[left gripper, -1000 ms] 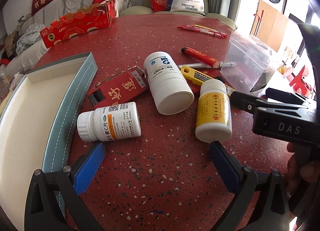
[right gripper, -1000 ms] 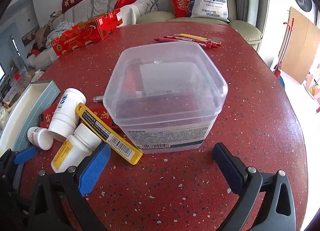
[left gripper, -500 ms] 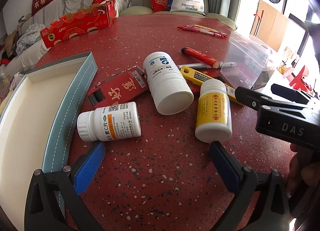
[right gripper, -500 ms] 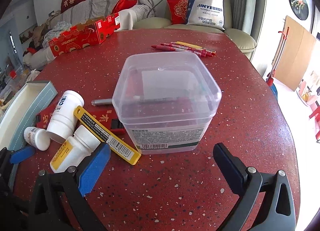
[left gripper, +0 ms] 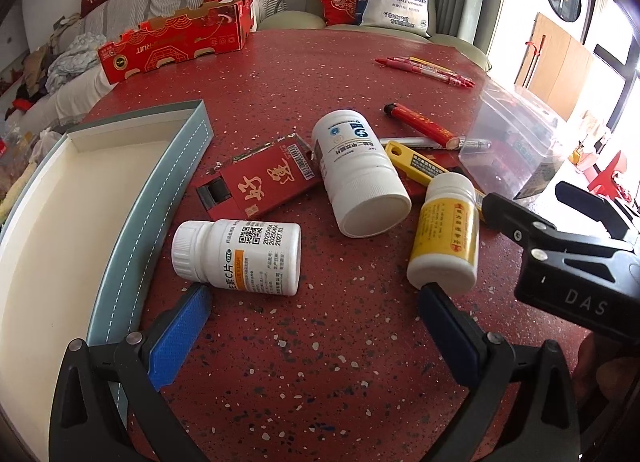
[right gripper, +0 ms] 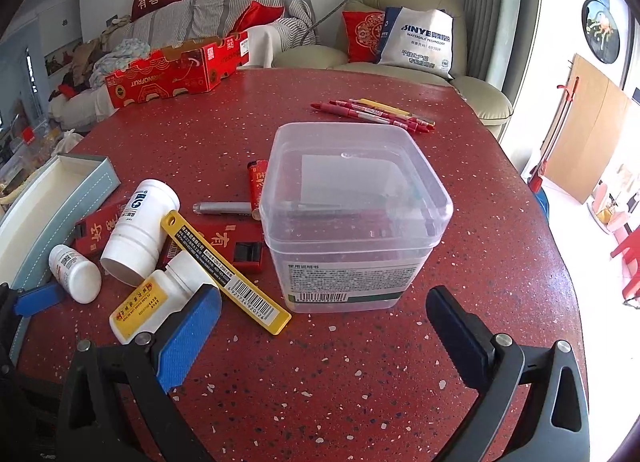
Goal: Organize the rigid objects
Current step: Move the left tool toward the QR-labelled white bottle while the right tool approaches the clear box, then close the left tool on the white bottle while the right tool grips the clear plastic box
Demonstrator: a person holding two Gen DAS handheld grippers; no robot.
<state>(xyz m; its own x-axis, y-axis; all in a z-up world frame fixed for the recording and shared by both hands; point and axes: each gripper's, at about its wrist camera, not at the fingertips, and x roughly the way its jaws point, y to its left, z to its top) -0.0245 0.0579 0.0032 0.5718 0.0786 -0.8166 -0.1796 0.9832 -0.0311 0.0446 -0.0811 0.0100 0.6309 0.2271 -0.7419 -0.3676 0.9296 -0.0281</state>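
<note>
Beside the tray (left gripper: 182,165) edge — left gripper (left gripper: 312,326) open, empty.

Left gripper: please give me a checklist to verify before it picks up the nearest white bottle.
1. Left gripper open: ok.
2. White vitamin C bottle lying on its side, just ahead of the left finger: ok.
3. Bottle between the fingers: not ok, it lies off to the left.
4. Bottle cap closed: ok.
5. Blue-edged box beside the bottle, open: ok.
6. Right gripper open, apart from the bottle: ok.
</note>
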